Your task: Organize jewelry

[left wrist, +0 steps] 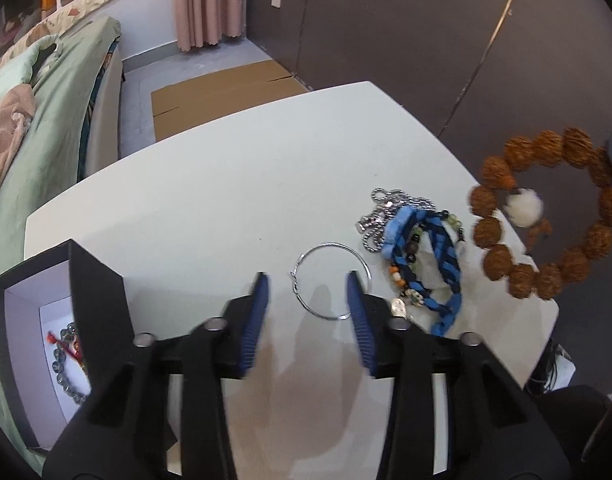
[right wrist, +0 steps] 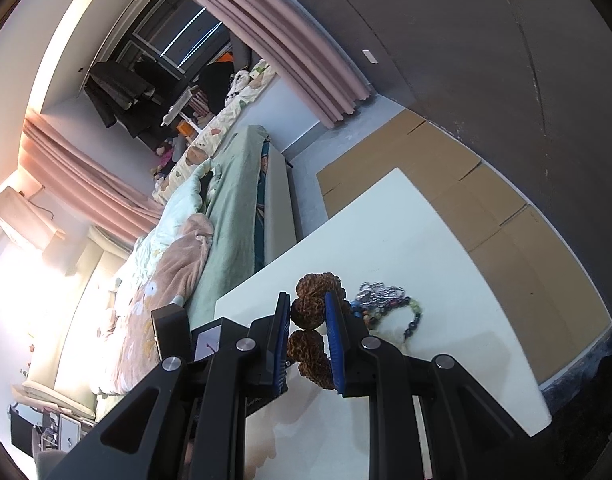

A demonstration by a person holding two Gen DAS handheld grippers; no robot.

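My right gripper (right wrist: 308, 300) is shut on a brown walnut-bead bracelet (right wrist: 312, 330) and holds it in the air above the white table (right wrist: 426, 248). The same bracelet (left wrist: 546, 216), with a white bead, hangs at the right of the left wrist view. My left gripper (left wrist: 308, 280) is open and empty, low over the table, its tips either side of a thin silver hoop (left wrist: 332, 280). A pile of blue braided bracelets, coloured beads and a silver chain (left wrist: 418, 256) lies right of the hoop. An open black jewelry box (left wrist: 45, 340) at the left holds a grey bead bracelet (left wrist: 65, 364).
The table's far and right edges drop to a floor with flat cardboard (left wrist: 221, 92). A bed with green bedding (left wrist: 45, 128) stands beyond the left edge. A dark wall (left wrist: 426, 20) lies behind. The jewelry pile also shows in the right wrist view (right wrist: 390, 308).
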